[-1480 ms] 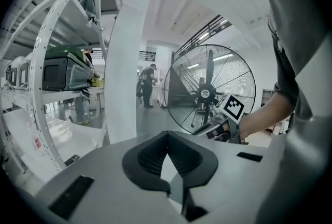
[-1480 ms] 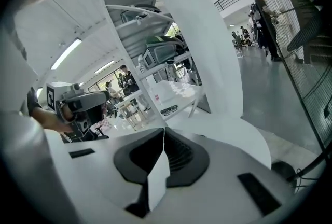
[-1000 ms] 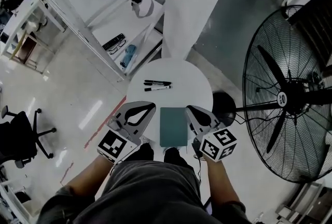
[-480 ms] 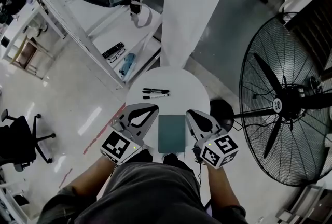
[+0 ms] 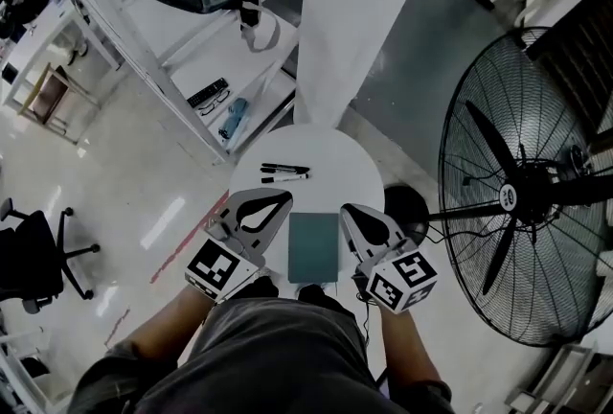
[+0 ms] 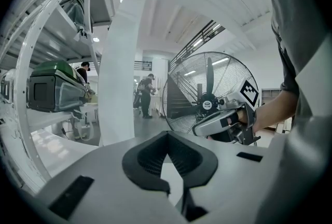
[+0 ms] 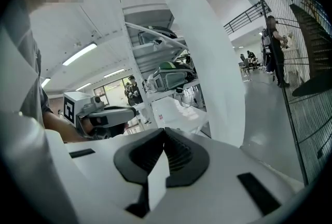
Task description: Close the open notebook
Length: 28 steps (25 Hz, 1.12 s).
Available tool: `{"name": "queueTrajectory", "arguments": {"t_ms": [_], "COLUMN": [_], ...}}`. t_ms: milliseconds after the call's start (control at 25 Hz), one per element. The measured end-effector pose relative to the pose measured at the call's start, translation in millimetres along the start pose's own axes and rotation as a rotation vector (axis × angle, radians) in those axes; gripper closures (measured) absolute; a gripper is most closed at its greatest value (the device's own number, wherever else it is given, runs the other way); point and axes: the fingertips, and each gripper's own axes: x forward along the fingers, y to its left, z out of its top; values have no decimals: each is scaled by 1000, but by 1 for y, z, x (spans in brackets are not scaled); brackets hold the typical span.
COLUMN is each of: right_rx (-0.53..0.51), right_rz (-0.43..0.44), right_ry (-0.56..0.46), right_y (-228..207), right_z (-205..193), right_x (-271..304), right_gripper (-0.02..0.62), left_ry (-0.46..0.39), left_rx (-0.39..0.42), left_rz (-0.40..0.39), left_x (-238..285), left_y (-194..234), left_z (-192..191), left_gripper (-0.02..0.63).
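A teal notebook (image 5: 314, 247) lies closed and flat on the near part of a small round white table (image 5: 335, 158). My left gripper (image 5: 284, 199) hovers just left of it, shut and holding nothing. On the notebook's other side my right gripper (image 5: 346, 210) is also shut and empty. Neither touches the cover. In the left gripper view the left gripper (image 6: 166, 135) shows its tips meeting, with the right gripper (image 6: 223, 122) off to the right. In the right gripper view the right gripper (image 7: 165, 130) is closed, and the left gripper (image 7: 104, 114) is at the left.
Two black pens (image 5: 285, 172) lie on the table beyond the notebook. A large standing fan (image 5: 522, 187) is close on the right. A white pillar (image 5: 350, 10) rises behind the table, white shelving (image 5: 192, 29) stands at the back left, and an office chair (image 5: 38, 254) at far left.
The right gripper has lifted a little beside the notebook. The left gripper has stayed in place and the notebook lies closed as before.
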Motion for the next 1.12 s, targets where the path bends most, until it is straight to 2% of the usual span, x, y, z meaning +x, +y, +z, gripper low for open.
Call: {"name": "queueTrajectory", "arguments": {"t_ms": [120, 280, 640, 1120], "right_rx": [-5, -10, -24, -30], "right_rz": [-3, -8, -8, -10], "right_ry": [5, 15, 32, 42], "right_y": [-2, -3, -3, -5], "right_z": [-3, -7, -13, -14], "right_x": [-3, -3, -4, -4], "right_gripper": [574, 575, 575, 575], "left_ry": [-4, 6, -4, 1], "left_rx": [24, 1, 81, 47], "left_rz": [-7, -11, -24, -25], "left_x": [2, 2, 5, 6], "left_y": [-3, -6, -8, -10], "left_z": [-2, -4, -8, -8], "left_gripper": [591, 591, 591, 591]}}
